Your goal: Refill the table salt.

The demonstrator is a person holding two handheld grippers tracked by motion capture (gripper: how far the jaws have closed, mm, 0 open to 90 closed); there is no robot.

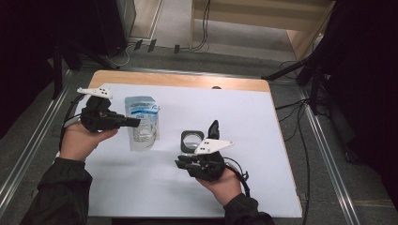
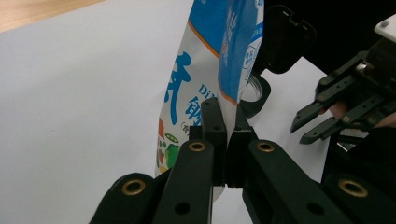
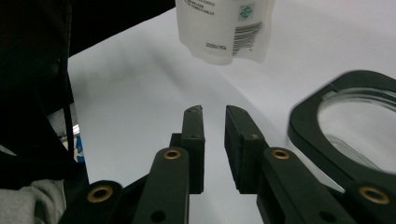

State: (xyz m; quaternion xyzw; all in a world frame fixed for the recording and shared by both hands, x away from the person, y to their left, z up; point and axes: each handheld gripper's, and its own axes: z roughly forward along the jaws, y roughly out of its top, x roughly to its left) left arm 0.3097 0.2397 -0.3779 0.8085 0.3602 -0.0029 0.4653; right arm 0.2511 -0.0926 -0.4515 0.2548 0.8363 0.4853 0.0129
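Hanging from the left gripper, the pouch sits over the white sheet, left of the black lidded container. It could slip or swing (only an edge is pinched). The right gripper, jaws narrowly parted, holds nothing.

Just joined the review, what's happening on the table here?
A person works two handheld grippers over a white table. The left gripper is shut on the edge of a blue-and-white printed pouch, holding it upright. The right gripper holds nothing; its jaws stand a little apart, aimed toward the pouch, beside a black-framed magnifier with its cover flipped up.
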